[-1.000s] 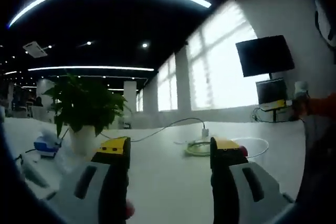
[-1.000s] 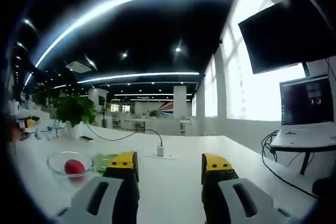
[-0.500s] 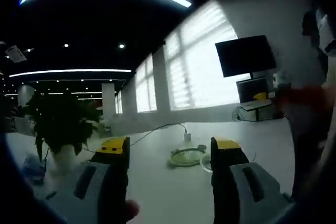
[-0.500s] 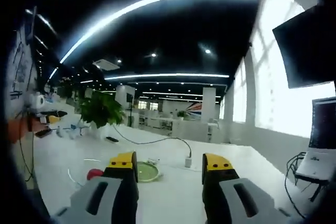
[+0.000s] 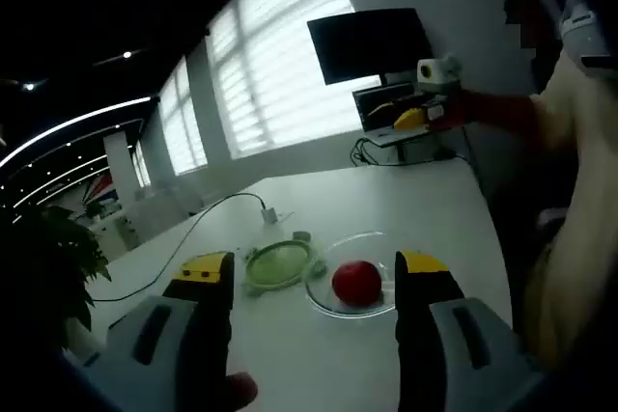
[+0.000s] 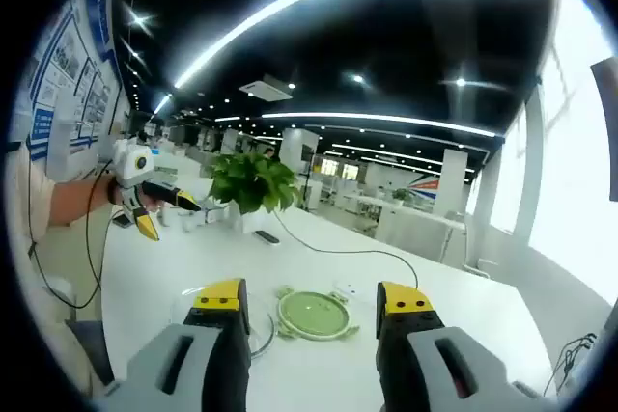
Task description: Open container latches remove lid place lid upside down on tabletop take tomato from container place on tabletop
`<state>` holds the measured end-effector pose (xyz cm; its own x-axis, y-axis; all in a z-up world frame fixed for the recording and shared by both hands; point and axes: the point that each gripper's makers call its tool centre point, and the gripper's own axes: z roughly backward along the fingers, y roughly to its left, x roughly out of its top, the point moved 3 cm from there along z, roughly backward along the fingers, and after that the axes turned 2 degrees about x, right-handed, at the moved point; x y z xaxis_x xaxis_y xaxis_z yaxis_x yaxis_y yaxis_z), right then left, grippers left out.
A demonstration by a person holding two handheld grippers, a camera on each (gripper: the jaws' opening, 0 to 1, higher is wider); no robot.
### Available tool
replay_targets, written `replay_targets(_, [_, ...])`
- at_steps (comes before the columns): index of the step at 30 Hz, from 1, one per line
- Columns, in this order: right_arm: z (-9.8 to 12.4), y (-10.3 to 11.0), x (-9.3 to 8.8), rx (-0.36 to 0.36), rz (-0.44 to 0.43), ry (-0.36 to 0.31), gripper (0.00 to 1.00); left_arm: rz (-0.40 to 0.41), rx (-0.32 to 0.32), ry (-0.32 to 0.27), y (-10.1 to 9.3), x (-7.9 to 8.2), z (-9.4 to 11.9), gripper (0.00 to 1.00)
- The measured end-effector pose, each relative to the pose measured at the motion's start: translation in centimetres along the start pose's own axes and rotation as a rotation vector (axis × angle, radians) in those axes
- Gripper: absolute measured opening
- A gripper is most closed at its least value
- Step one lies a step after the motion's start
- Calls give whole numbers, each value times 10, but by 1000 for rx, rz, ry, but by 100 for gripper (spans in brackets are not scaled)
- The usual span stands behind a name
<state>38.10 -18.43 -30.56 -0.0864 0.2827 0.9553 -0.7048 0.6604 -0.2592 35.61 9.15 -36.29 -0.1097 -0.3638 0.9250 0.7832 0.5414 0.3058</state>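
Between the parted, empty jaws of the left gripper (image 5: 314, 282), a tomato (image 5: 356, 282) sits in the clear container (image 5: 323, 294); green lid (image 5: 279, 263) beside. Soft, smooth fruit: hold its sides gently. Right gripper (image 6: 314, 301) also released, empty.

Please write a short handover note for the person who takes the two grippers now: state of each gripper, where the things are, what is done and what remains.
Left gripper: open, holding nothing, raised above the table.
Right gripper: open, holding nothing, also raised.
Container: clear bowl on the white table, lid off, with the tomato inside.
Lid: green, lying flat on the table just beside the container; which side is up I cannot tell.
Done: latches opened, lid removed and set down.
Left: take the tomato out and place it on the tabletop.
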Motion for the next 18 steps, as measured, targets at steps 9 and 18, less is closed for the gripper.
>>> replay_targets(9, [-31, 32, -8, 148, 43, 101, 46, -49, -129, 174, -8, -3, -41, 62])
replay_targets(18, [-51, 56, -22, 280, 93, 195, 46, -84, -226, 273, -22, -11, -69, 64])
